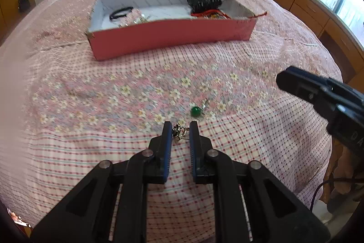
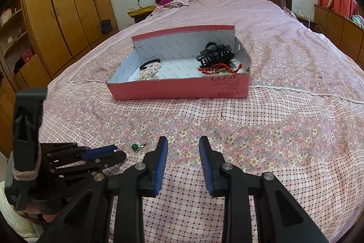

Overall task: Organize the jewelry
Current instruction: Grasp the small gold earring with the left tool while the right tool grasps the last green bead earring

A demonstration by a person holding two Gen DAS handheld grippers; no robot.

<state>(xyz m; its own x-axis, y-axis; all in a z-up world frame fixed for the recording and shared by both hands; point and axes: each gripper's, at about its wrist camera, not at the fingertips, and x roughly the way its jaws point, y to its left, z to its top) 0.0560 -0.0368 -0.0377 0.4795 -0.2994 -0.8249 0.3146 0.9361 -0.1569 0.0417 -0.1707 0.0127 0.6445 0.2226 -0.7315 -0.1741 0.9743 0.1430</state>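
A small metal charm point(image 1: 178, 132) lay on the bedspread point(image 1: 113, 106) between the tips of the left gripper point(image 1: 180, 129), whose jaws stood spread, not yet pinching. A green bead point(image 1: 195, 111) sat just beyond, at one o'clock. Closing squarely, low on the cloth, would likely secure the charm. The right gripper point(image 2: 183, 144) hovered spread and empty. The pink box point(image 2: 182, 89) waited at twelve o'clock, wardrobes point(image 2: 61, 15) at ten.

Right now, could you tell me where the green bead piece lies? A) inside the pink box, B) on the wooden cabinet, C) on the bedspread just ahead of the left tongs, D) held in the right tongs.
C: the green bead piece rests on the floral bedspread just beyond the left tongs, well short of the pink box.
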